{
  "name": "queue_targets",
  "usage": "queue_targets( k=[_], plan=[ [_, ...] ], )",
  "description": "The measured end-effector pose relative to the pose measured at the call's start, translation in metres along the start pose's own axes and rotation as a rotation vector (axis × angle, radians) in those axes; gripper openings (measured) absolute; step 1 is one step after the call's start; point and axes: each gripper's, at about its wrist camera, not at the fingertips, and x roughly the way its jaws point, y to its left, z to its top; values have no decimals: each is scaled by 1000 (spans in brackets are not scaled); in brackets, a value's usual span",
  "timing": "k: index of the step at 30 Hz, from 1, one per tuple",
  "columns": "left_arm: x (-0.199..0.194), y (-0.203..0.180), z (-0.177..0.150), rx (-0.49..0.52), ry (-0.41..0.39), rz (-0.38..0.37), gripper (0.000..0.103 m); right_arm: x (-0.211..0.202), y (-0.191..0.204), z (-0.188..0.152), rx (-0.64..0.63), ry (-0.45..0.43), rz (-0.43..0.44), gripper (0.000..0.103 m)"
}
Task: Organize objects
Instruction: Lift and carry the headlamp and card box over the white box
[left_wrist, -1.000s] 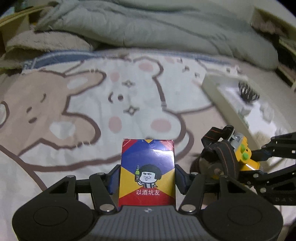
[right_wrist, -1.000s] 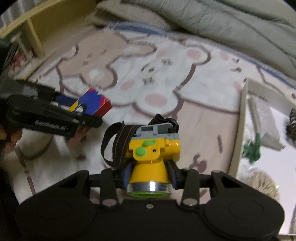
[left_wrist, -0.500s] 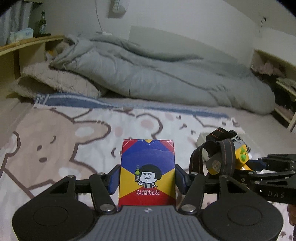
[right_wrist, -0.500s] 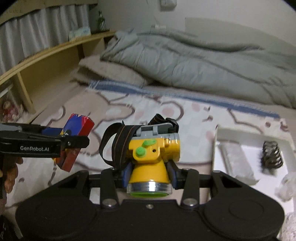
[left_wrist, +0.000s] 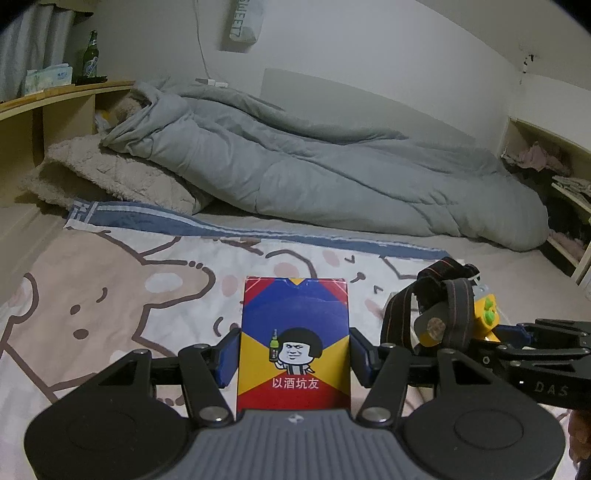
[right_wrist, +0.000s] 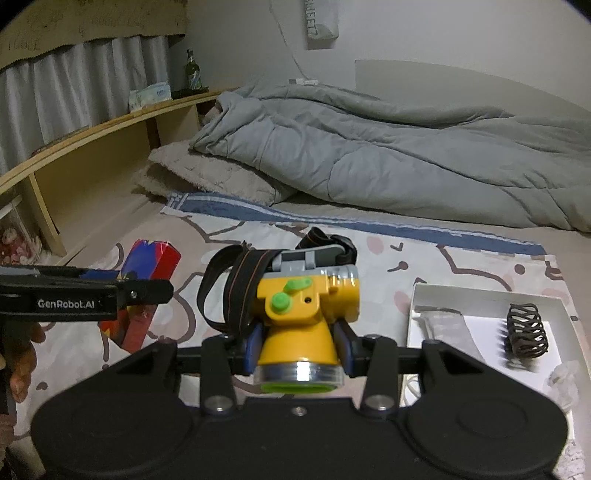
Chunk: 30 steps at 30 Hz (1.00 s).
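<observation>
My left gripper (left_wrist: 293, 354) is shut on a card box (left_wrist: 293, 332) printed in red, blue and yellow with a cartoon figure; its blue pads press both long sides. It hangs above the bear-print sheet (left_wrist: 110, 302). My right gripper (right_wrist: 297, 341) is shut on a yellow headlamp (right_wrist: 303, 314) with green buttons and a black strap, lens toward the camera. In the left wrist view the headlamp (left_wrist: 458, 314) hangs at the right in the other gripper. In the right wrist view the card box (right_wrist: 147, 284) hangs at the left.
A white tray (right_wrist: 480, 291) lies on the bed at the right, holding a black wire coil (right_wrist: 526, 330) and a clear packet. A grey duvet (left_wrist: 314, 173) and a fluffy pillow (left_wrist: 110, 173) fill the far side. A wooden shelf (right_wrist: 92, 147) runs along the left.
Both grippers have risen and tilted upward with their loads. The views went from looking down on the sheet to showing the duvet and wall. Both grips stayed the same.
</observation>
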Motion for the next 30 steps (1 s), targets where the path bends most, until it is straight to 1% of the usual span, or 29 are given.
queue_targets(
  k=[7, 11, 21, 30],
  plan=[
    [3, -23, 4, 11, -13, -26, 60, -22, -19, 3, 27, -39, -25, 42],
    [7, -40, 5, 17, -10, -60, 60, -36, -37, 3, 42, -57, -50, 42],
    [13, -89, 5, 46, -5, -139, 60, -76, -95, -4, 122, -106, -138, 42],
    [21, -127, 3, 85, -1, -183, 60, -102, -141, -13, 194, -141, -210, 42]
  ],
)
